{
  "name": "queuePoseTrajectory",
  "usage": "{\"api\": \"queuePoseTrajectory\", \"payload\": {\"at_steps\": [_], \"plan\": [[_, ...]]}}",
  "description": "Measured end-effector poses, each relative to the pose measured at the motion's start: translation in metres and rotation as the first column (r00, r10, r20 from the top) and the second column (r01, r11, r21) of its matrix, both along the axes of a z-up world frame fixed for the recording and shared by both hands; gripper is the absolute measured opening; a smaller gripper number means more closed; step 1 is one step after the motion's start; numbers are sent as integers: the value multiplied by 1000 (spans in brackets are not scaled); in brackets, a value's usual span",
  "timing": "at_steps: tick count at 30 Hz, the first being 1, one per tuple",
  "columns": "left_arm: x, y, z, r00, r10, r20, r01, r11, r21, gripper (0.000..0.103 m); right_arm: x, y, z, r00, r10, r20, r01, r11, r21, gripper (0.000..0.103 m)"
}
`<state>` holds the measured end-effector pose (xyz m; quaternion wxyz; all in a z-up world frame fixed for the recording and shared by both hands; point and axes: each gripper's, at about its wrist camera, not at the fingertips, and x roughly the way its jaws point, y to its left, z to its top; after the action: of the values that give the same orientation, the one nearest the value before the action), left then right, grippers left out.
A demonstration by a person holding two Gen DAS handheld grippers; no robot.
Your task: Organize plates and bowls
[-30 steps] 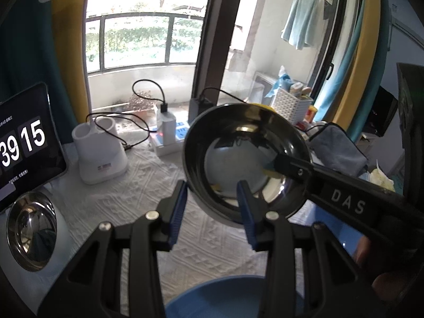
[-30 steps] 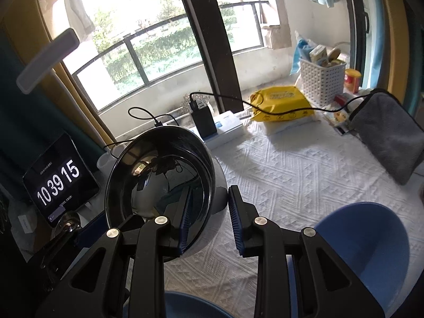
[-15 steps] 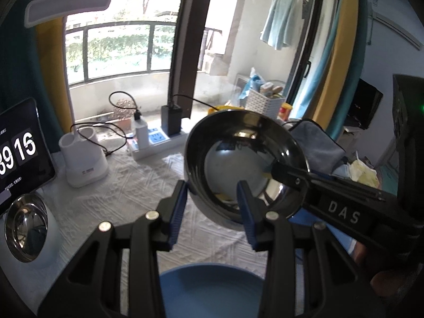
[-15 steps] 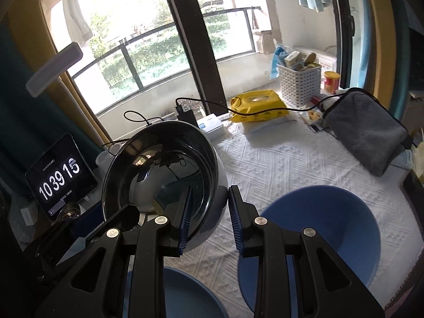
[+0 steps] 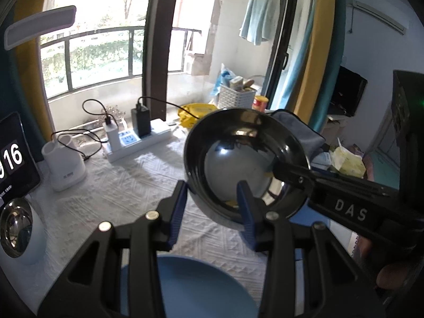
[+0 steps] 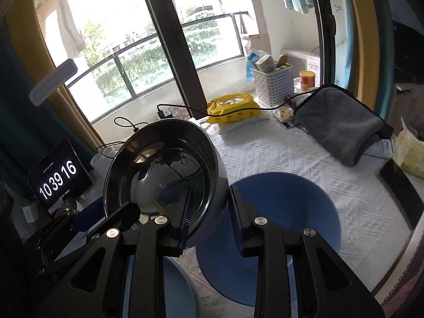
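Two handheld grippers share one load: the left gripper (image 5: 213, 198) and the right gripper (image 6: 209, 206) each stand only narrowly apart, each pinching the thick wall of a steel bowl (image 5: 238, 159) with one finger inside the rim and one outside. The grips sit on neighbouring parts of the near rim, a hold that seems chosen to keep the slick, heavy bowl from twisting.

The bowl hangs clear of the white tablecloth (image 6: 304, 159), tipped so that its mirrored inside faces both cameras. Directly below the fingers lies a blue plate (image 5: 185, 286). A larger dark blue plate (image 6: 286, 212) rests just beyond it on the right, and the bowl's outer shell overlaps its near edge in the right wrist view. Both plates are empty and flat, so either could plausibly receive the bowl.

At the table's left edge a second steel bowl (image 5: 16, 225) sits in a pale shell, near a tablet clock (image 6: 58, 177). Matching bowls suggest stacking may be intended, though nothing here settles it.

Further back a power strip (image 5: 137, 143), a yellow wipes pack (image 6: 233, 108), a grey towel (image 6: 341, 124) and a white basket (image 6: 274, 82) line the window side, well apart from the plates.
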<state>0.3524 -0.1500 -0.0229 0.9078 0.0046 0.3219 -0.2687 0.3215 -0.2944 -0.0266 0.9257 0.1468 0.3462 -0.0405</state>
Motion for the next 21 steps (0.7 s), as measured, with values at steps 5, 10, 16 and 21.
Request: {"api": "queuePoseTrajectory", "payload": {"at_steps": [5,10,16,21], "plan": [[-5,-15,-3,1000,-25,-10,25,1000,16,40,-11,-15,0,1000,-20,4,20,1000,1,29],[-8,-30,-10,998,-47,-33,47,998,28,40,-19,-27,-7,999,-38,-8,38,999,7,29],[-12,-46,-20,996,-70,-59,72,996,44,40,-27,-43,-17,998,-56,-29,56,998,19,29],[-15,-57,-30,994,-79,-75,83,995,62,40,-32,-52,-27,997,-67,-49,69,997,32,29]]}}
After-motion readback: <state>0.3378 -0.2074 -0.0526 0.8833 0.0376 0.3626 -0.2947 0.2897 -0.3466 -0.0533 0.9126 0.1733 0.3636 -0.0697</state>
